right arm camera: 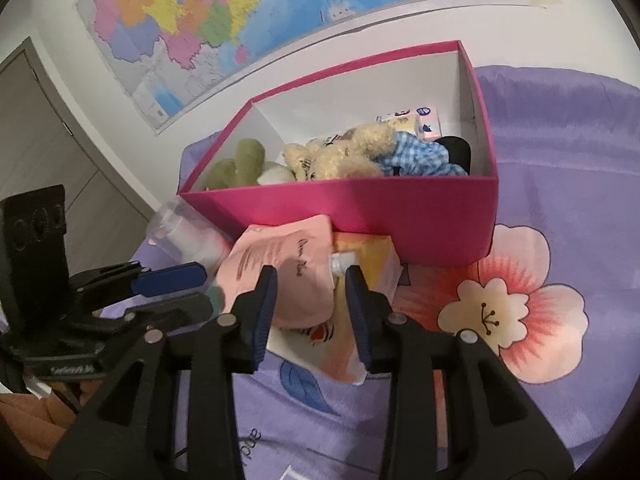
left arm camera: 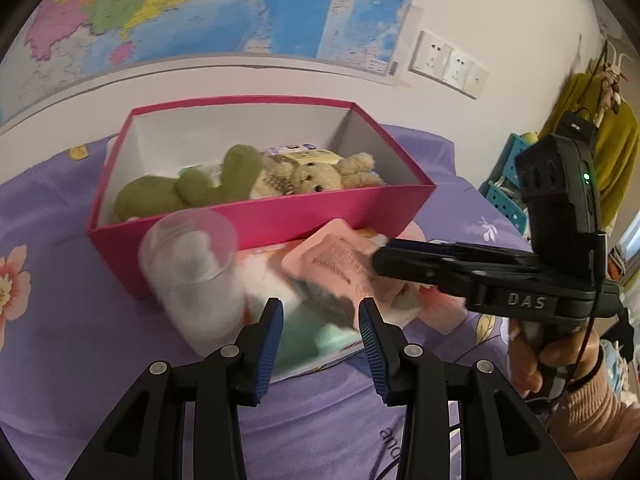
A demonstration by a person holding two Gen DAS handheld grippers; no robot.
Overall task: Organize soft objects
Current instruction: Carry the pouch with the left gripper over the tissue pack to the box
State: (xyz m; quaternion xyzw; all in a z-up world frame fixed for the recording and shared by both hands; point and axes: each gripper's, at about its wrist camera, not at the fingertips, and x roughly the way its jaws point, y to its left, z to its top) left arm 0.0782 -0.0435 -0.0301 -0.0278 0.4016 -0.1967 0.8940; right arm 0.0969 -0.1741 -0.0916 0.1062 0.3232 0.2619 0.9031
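Observation:
A pink box stands on a purple floral sheet. It holds a green plush, a beige teddy bear and small packs. In front of it lies a heap of soft packets, with a pink packet on top. A clear cup of white cotton lies tipped to their left. My left gripper hangs open just above the heap. My right gripper is open, with the pink packet's edge between its jaws but not pinched.
A yellow tissue pack and a pale green packet lie under the pink one. A map and wall sockets are behind the box. A teal crate and a yellow garment stand at the right, a door at the left.

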